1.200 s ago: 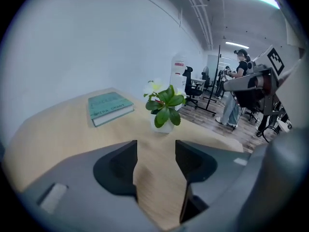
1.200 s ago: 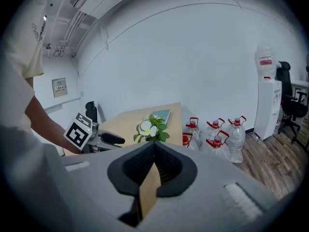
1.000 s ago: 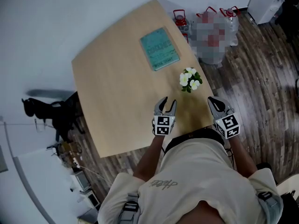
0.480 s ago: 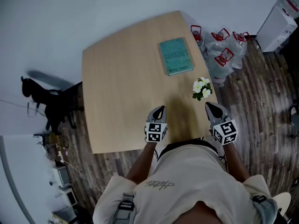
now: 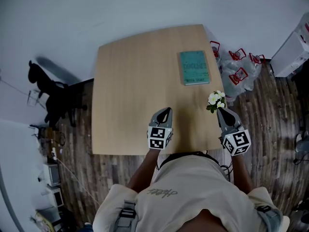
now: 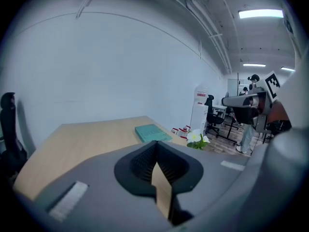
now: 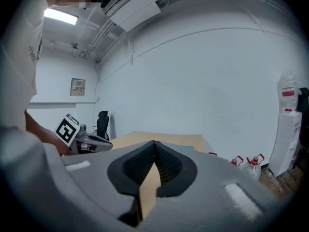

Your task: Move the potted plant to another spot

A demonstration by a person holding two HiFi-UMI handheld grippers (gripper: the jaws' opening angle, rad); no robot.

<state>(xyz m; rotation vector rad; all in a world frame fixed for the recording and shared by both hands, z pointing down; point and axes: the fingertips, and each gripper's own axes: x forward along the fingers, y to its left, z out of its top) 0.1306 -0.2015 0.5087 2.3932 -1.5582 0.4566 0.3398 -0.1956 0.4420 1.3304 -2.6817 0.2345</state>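
Observation:
The potted plant (image 5: 216, 100), small with white flowers, stands near the right edge of the light wooden table (image 5: 130, 91); it also shows in the left gripper view (image 6: 197, 139). My left gripper (image 5: 164, 111) hovers over the table's near edge, well to the left of the plant, shut and empty (image 6: 155, 145). My right gripper (image 5: 222, 111) is just in front of the plant, apart from it, and also shut with nothing held (image 7: 154, 145). Neither gripper touches the plant.
A teal book (image 5: 194, 67) lies on the table beyond the plant. Red-handled water bottles (image 5: 236, 69) and a white cabinet (image 5: 294, 47) stand on the wooden floor to the right. A black office chair (image 5: 50, 93) is at the table's left.
The left jaws, open in the earliest frame, have shut. Both grippers have risen, and the right one now sits closer to the plant in the head view.

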